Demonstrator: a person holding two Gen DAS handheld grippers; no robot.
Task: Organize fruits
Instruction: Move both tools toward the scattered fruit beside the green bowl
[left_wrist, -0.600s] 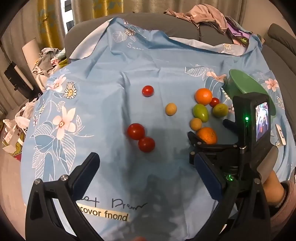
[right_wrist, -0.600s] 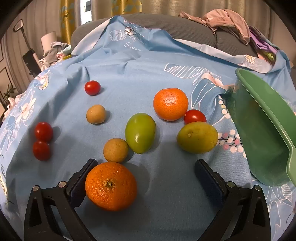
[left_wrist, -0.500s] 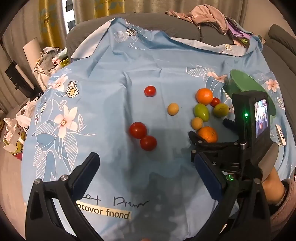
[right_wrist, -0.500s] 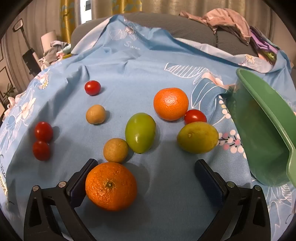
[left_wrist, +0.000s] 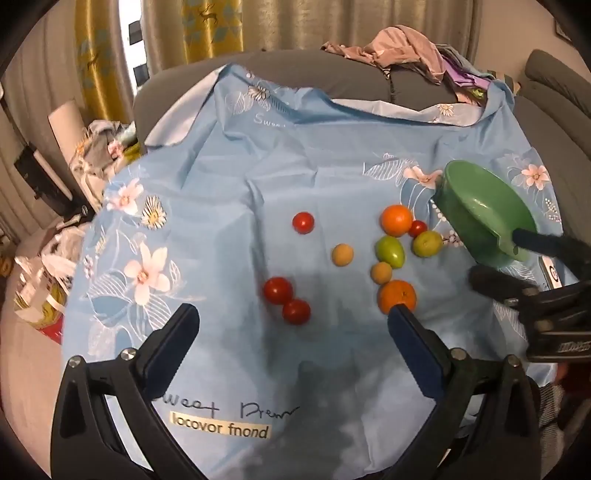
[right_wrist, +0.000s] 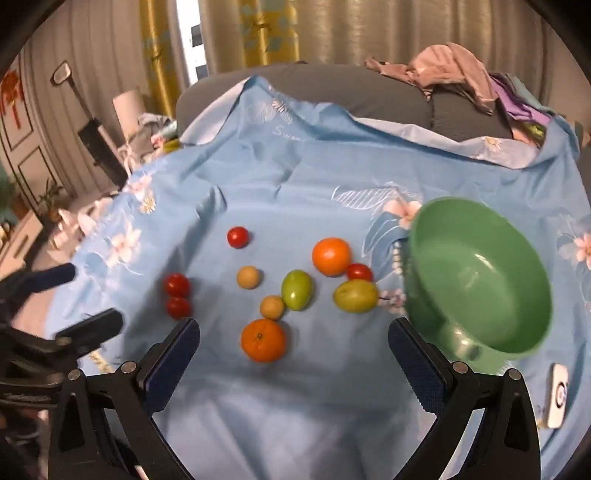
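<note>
Both the left gripper (left_wrist: 291, 325) and right gripper (right_wrist: 293, 338) gape wide, holding nothing. Smooth round fruits (right_wrist: 295, 290) lie centred on the wrinkled blue cloth (right_wrist: 295, 177), a glossy green plastic bowl (right_wrist: 480, 273) at their three o'clock.

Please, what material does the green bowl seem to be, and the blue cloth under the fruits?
Green bowl: probably plastic, smooth and semi-glossy, with soft highlights inside. Blue cloth: thin woven fabric, perhaps polyester, with a slight sheen, creases and printed flowers.

Left gripper (left_wrist: 291, 343) and right gripper (right_wrist: 293, 349) both gape wide, angled downward, empty
</note>
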